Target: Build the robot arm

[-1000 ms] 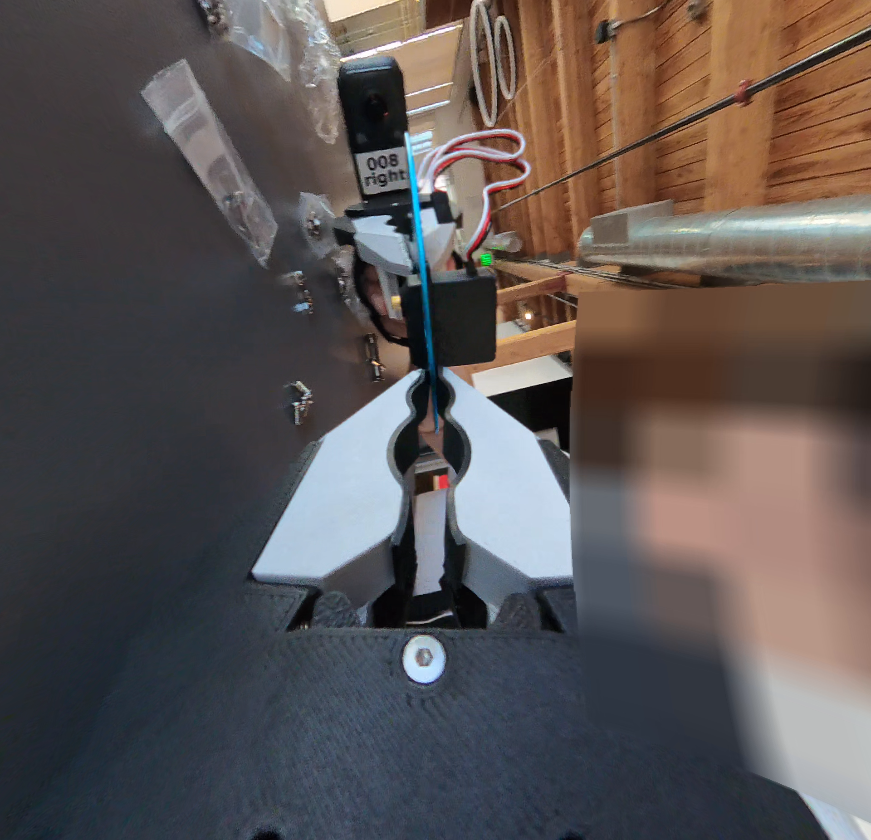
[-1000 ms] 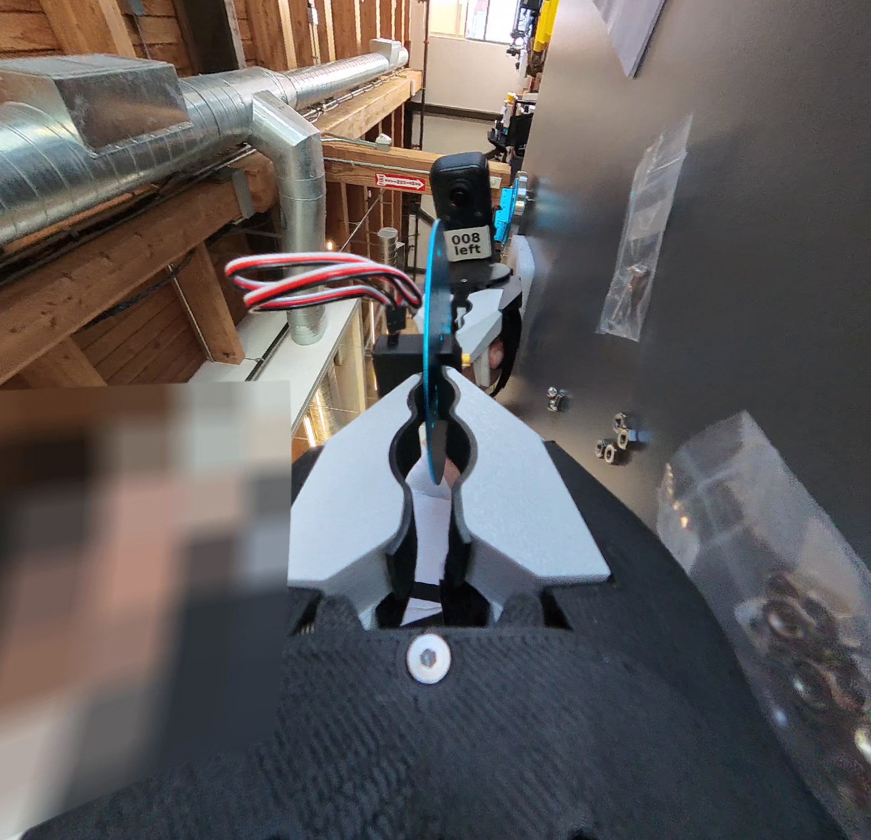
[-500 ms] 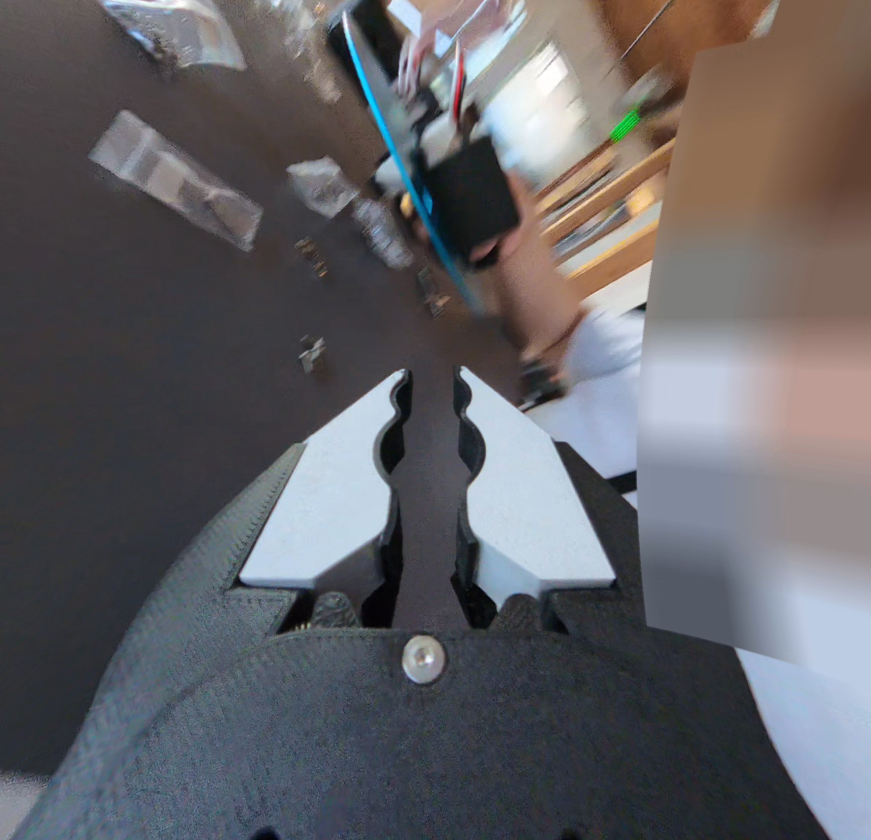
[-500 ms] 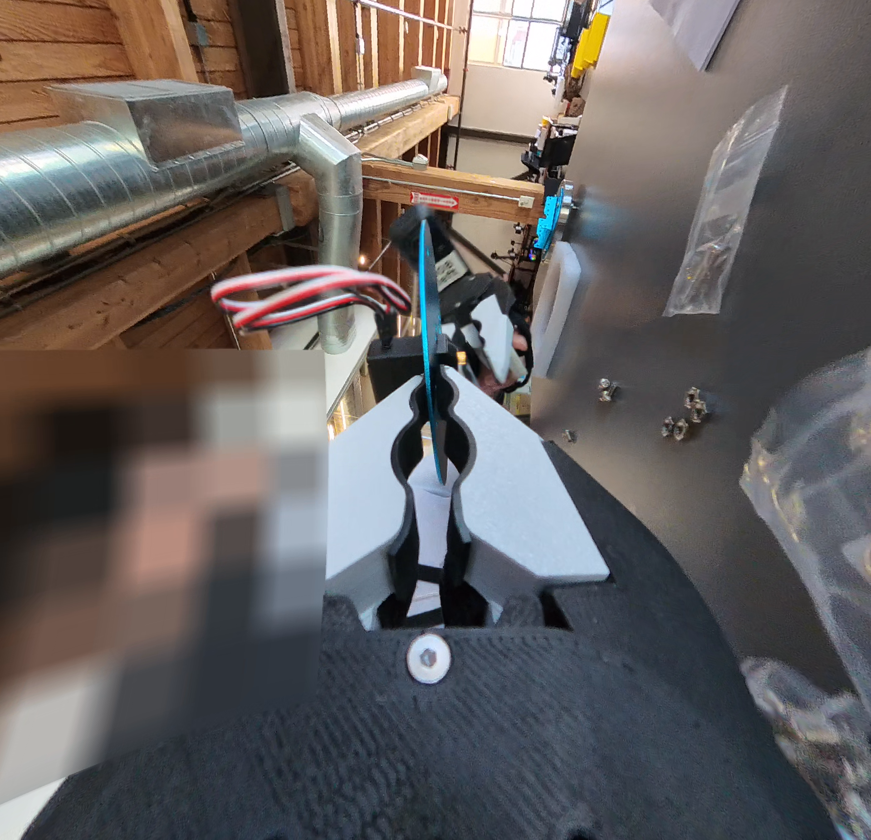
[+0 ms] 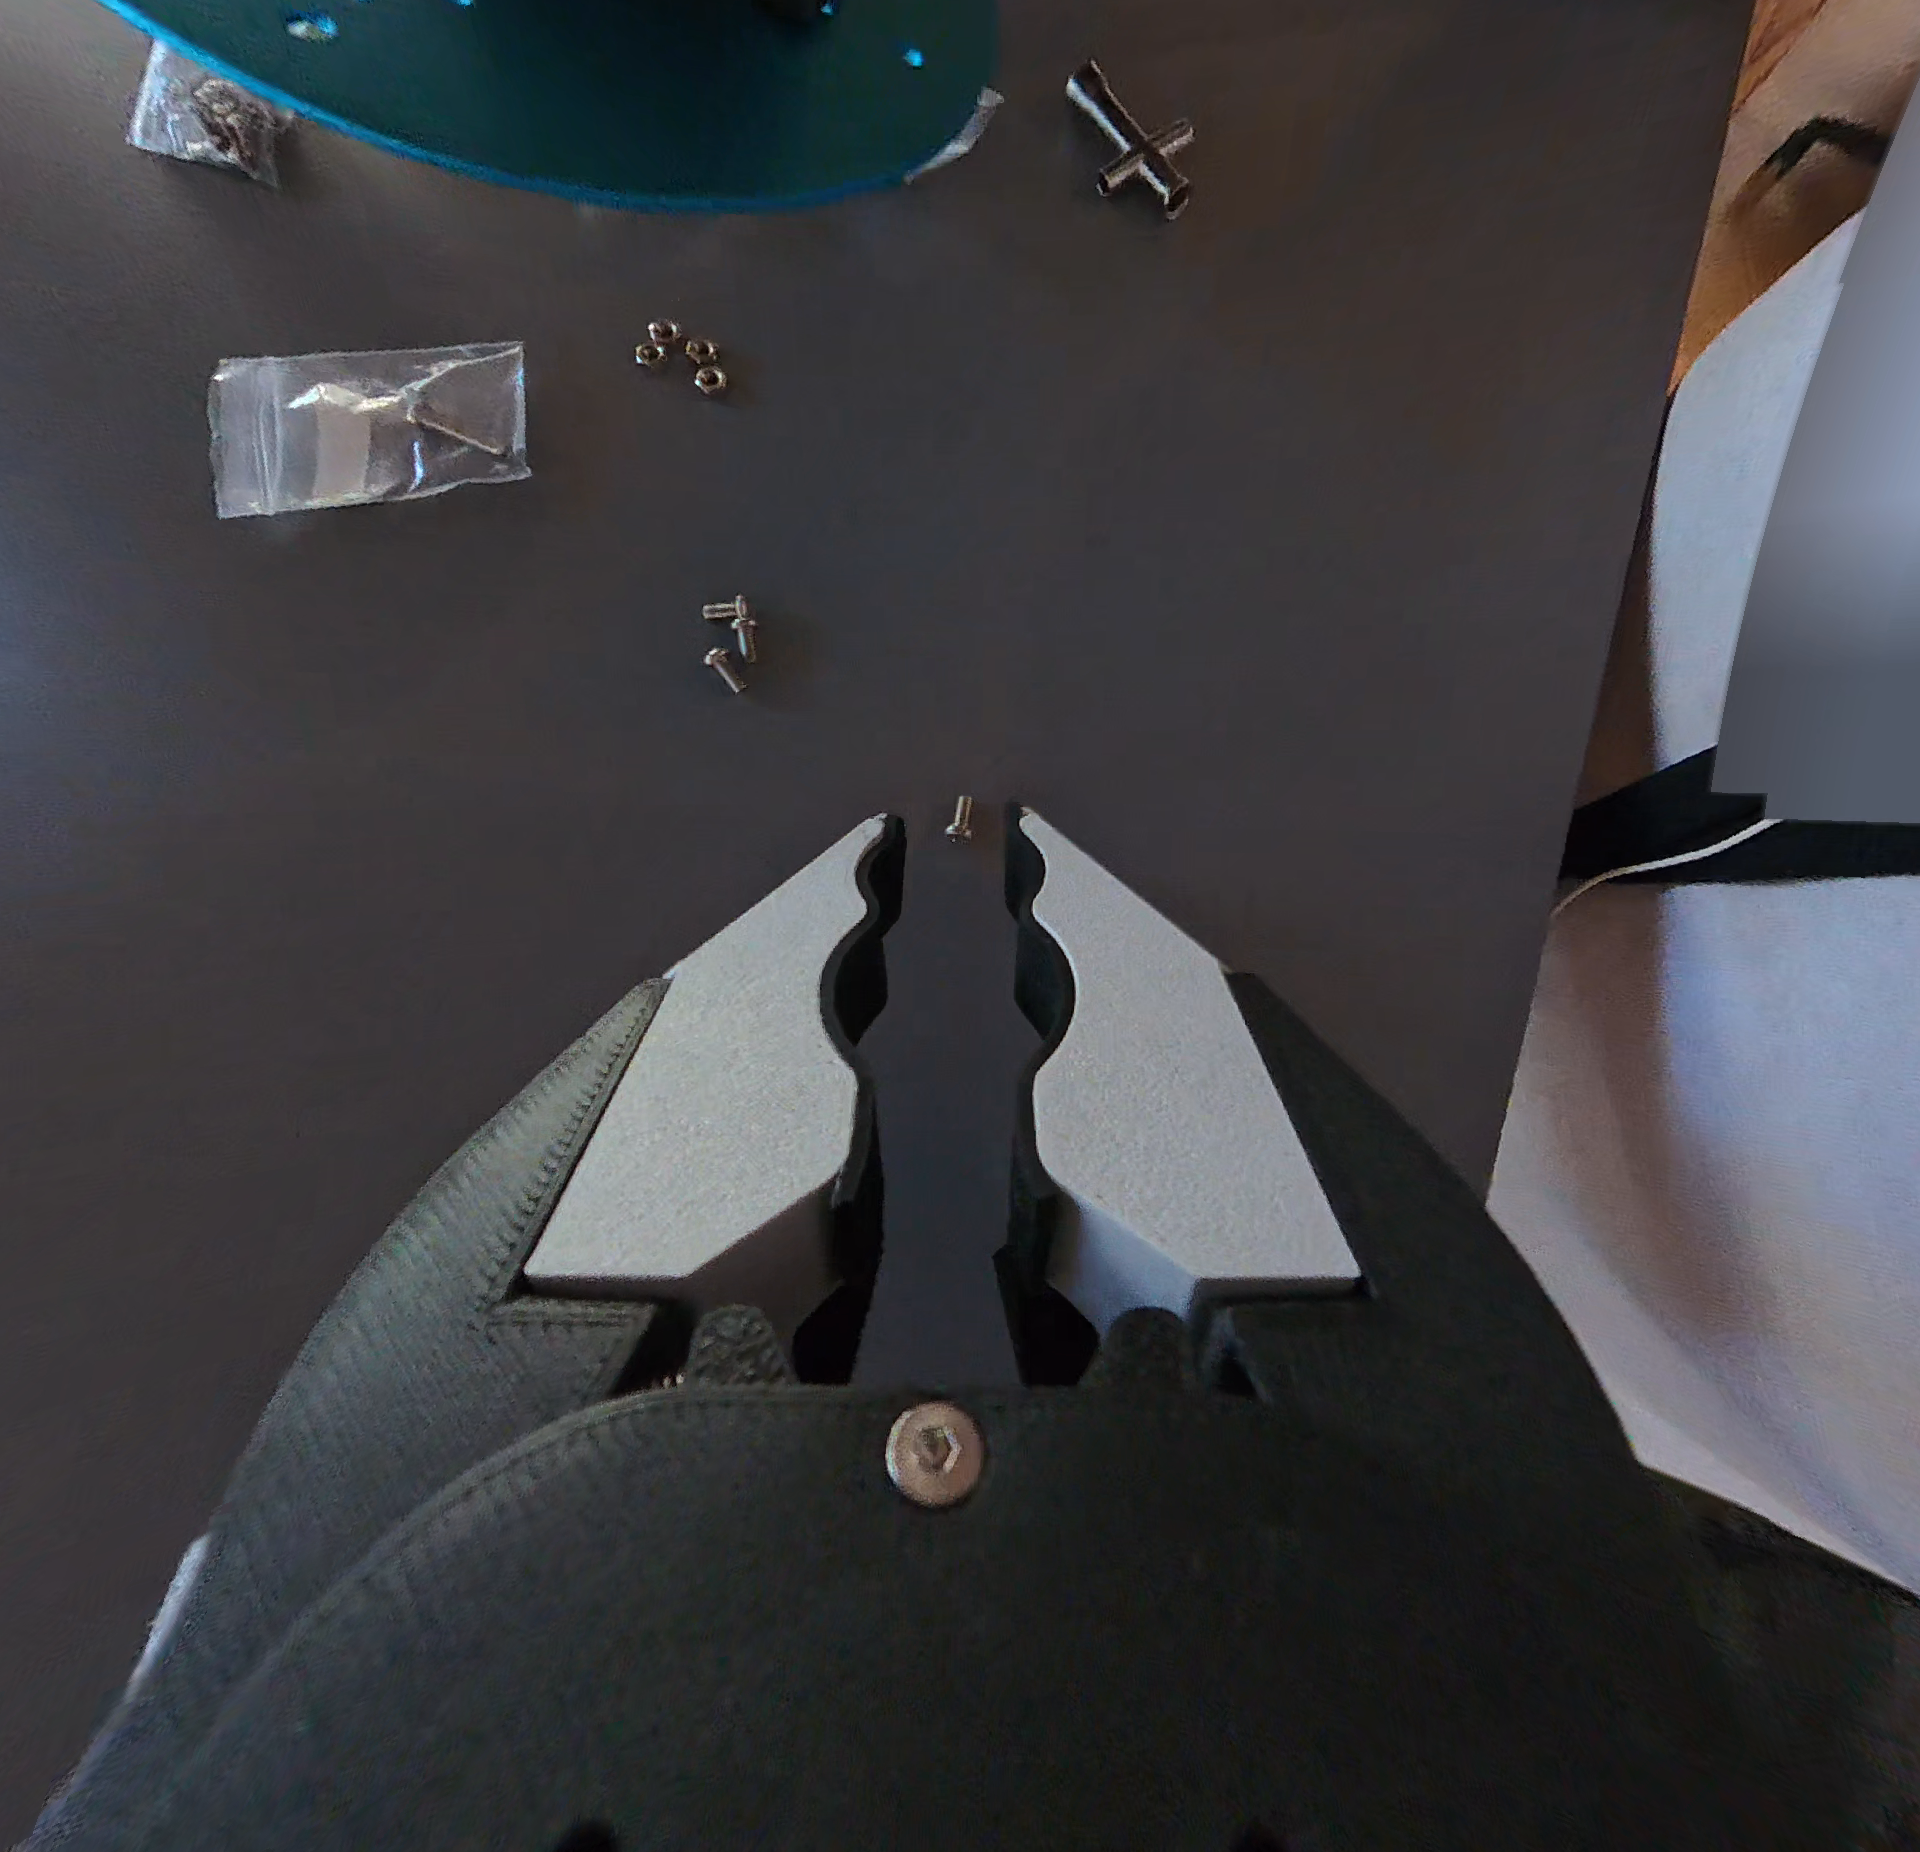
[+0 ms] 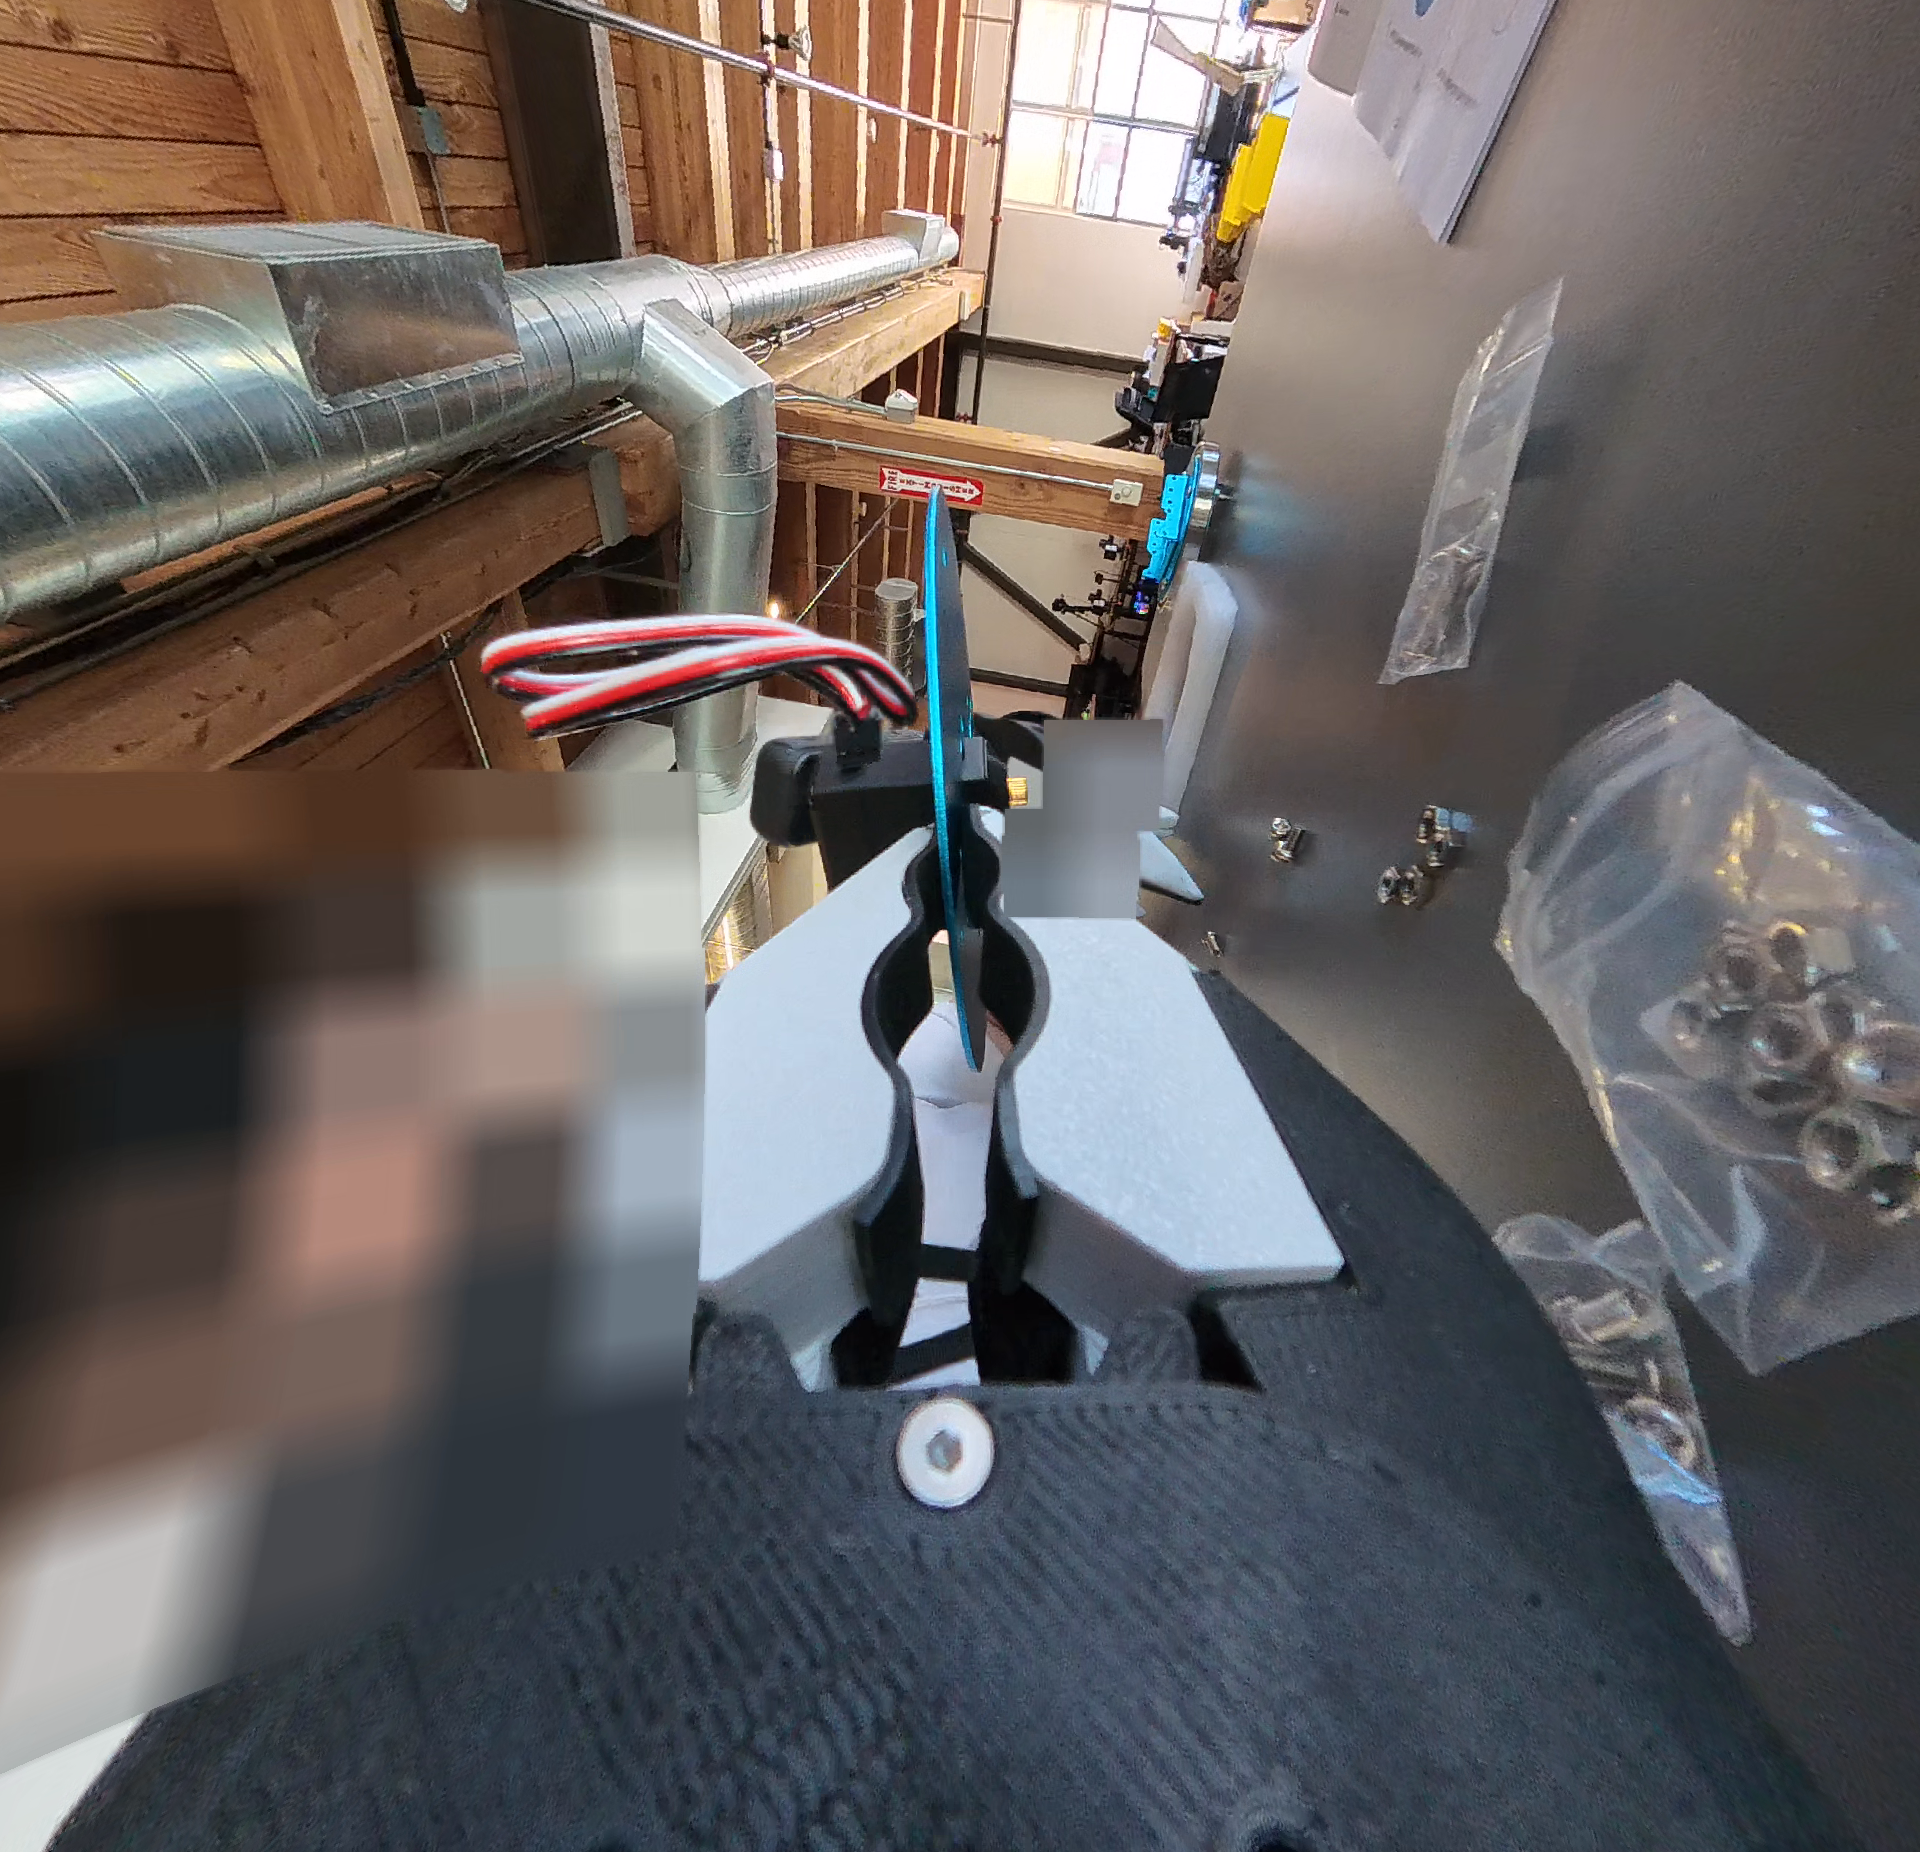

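Observation:
My left gripper (image 5: pixel 954 821) is open and points down at the dark table (image 5: pixel 1247 514). A single small screw (image 5: pixel 958 818) lies right between its fingertips. Three more screws (image 5: pixel 730 636) and several nuts (image 5: pixel 681 353) lie farther ahead. My right gripper (image 6: pixel 961 846) is shut on the edge of a blue round plate (image 6: pixel 951 701), held edge-on above the table. A black servo block (image 6: pixel 831 794) with red, white and black wires (image 6: pixel 686 670) sits on the plate. The same plate (image 5: pixel 582 67) shows at the top of the left wrist view.
A clear bag with small parts (image 5: pixel 364 429), another bag (image 5: pixel 208 129) and a metal cross wrench (image 5: pixel 1132 140) lie on the table. In the right wrist view, bags of nuts (image 6: pixel 1766 1023) and screws (image 6: pixel 1475 514) lie on the table. A person's white clothing (image 5: pixel 1714 1075) is at the right. There is about 15 cm between the tips of the two grippers.
My left gripper let go of the blue plate, opened, and swung down to the table over a single screw. My right gripper still holds the plate and has shifted slightly.

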